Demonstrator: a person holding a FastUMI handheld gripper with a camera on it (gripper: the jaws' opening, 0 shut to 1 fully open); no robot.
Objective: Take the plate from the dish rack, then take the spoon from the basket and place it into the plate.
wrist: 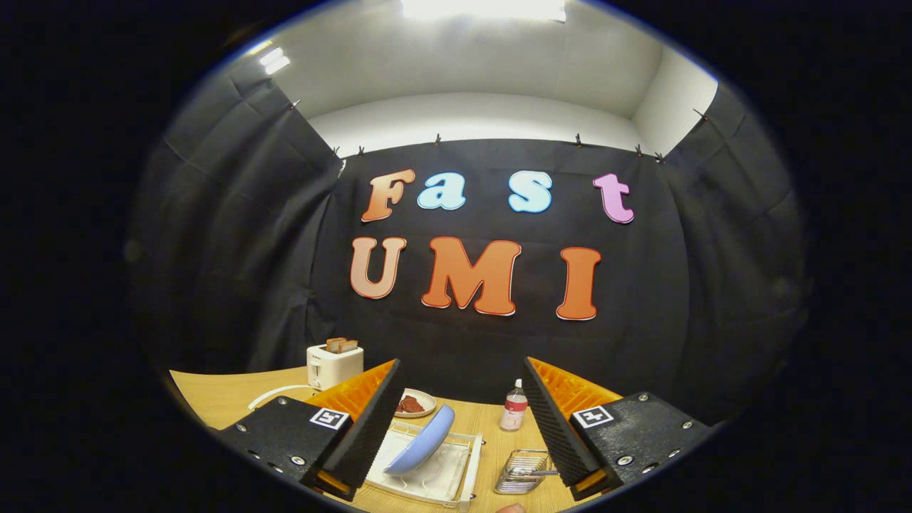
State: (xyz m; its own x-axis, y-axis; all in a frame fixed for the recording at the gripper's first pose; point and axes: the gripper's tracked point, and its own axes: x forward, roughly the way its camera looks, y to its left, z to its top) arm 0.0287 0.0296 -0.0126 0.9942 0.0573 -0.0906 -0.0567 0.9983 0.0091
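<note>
A light blue plate (422, 442) leans tilted in a white dish rack (467, 467) on the wooden table, just ahead of my left finger. A small wire basket (519, 474) stands to the right of the rack, close by my right finger, with a spoon (533, 472) lying in it. My gripper (463, 420) is open, its fingers (374, 420) spread wide above the rack and the basket, with nothing between them.
A white toaster (333, 365) with toast in it stands at the back left of the table, its white cord trailing forward. A small plate with red food (413, 404) sits behind the rack. A small bottle with a red label (513, 407) stands behind the basket.
</note>
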